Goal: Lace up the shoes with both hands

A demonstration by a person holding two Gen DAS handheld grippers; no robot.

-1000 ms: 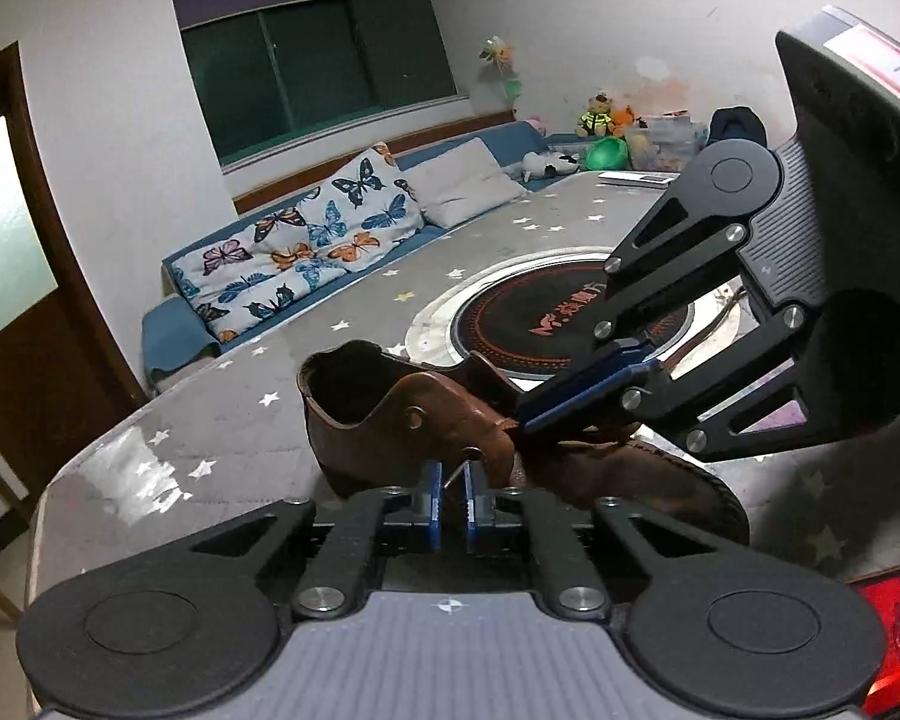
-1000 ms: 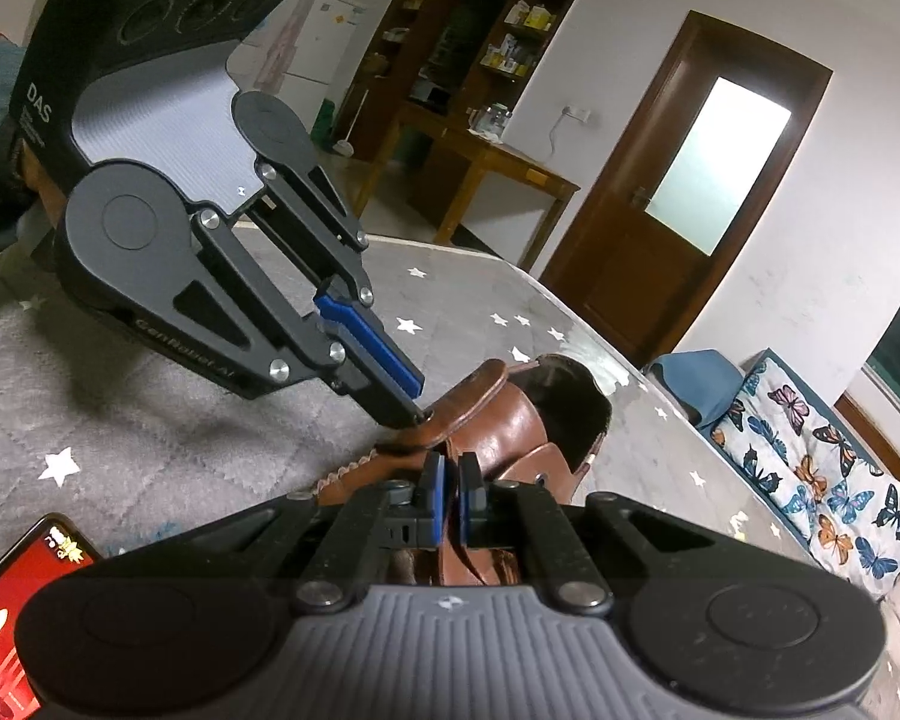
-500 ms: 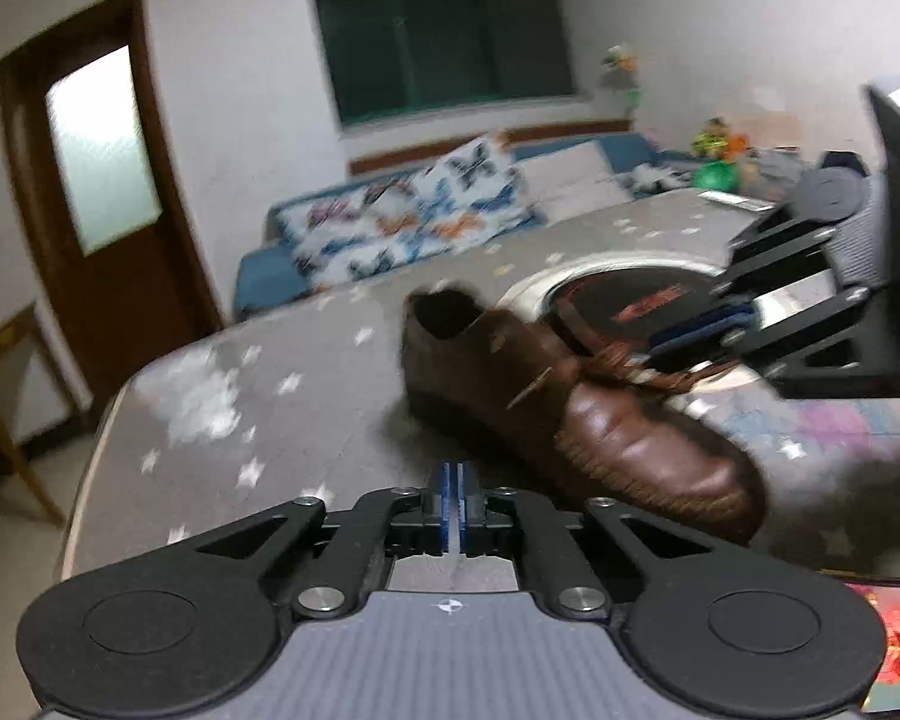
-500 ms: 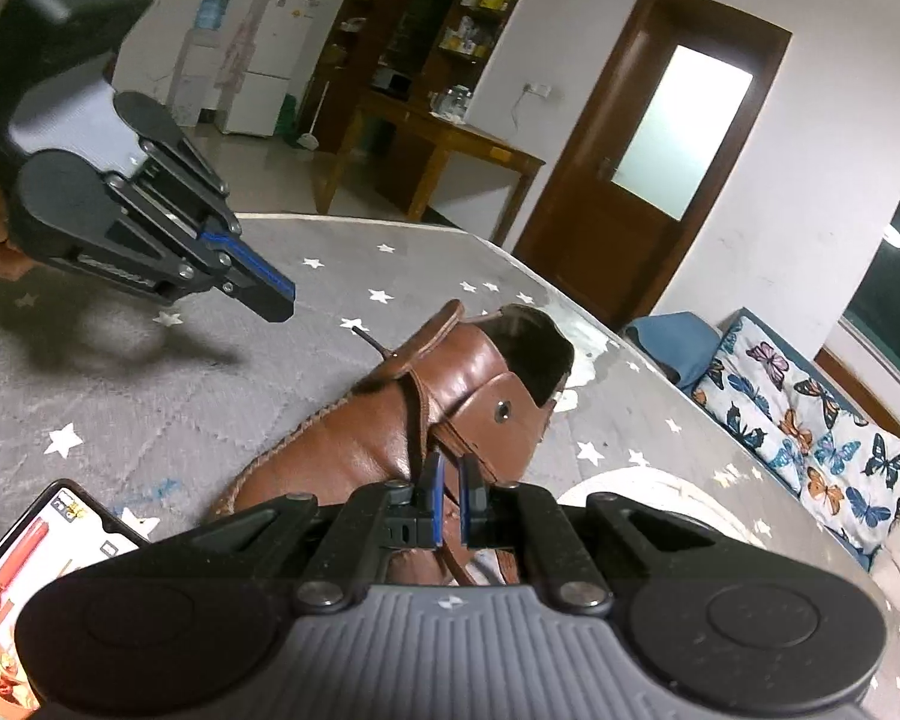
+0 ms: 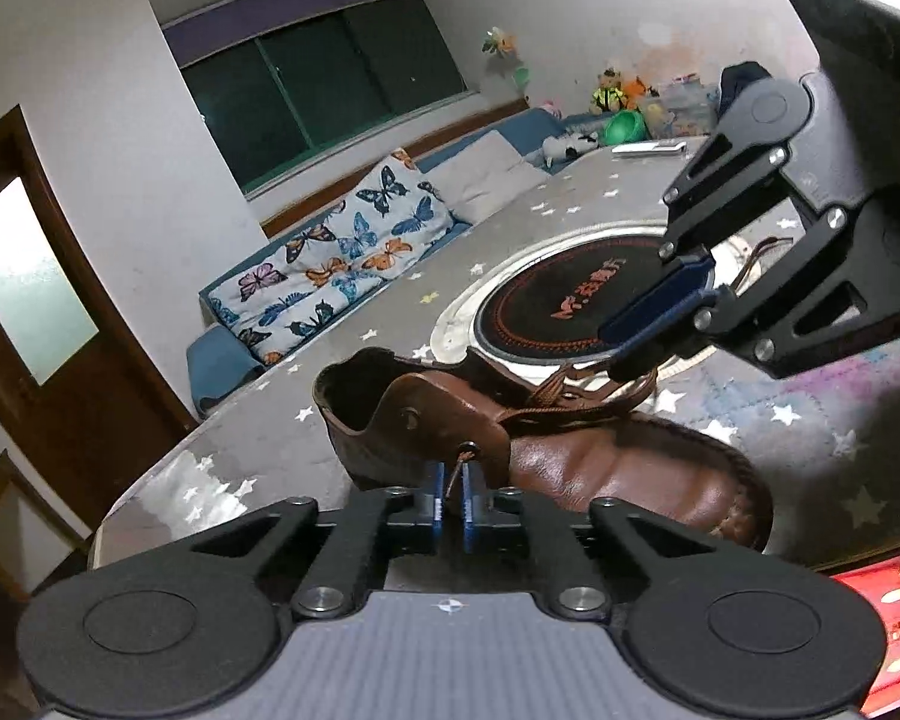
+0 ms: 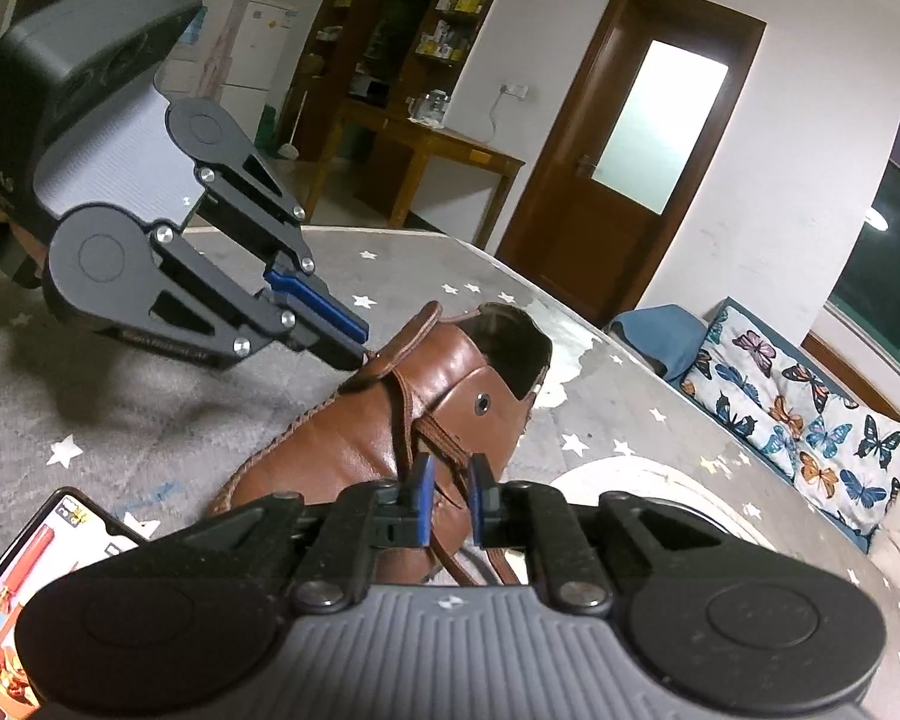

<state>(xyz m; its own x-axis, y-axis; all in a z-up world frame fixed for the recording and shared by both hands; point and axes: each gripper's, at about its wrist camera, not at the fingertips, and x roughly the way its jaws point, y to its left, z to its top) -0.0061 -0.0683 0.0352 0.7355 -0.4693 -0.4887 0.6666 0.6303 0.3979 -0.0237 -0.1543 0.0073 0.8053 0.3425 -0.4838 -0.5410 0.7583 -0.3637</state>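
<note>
— Since a moment ago, both grippers have closed back in on the shoe (image 5: 546, 450).

— Left gripper (image 5: 450, 501)?

— Pinched on a lace end (image 5: 459, 471) at the near eyelet.

— Right gripper (image 6: 448, 495)?

— Jaws opening, laces (image 6: 444, 450) passing loosely between its pads. Shoe lies just ahead on the starry cloth (image 6: 120, 396), phone (image 6: 36, 576) beside it.

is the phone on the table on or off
On. The phone lying by the brown shoe has a lit screen with bright red and yellow graphics; what it shows is too cropped to tell.
</note>
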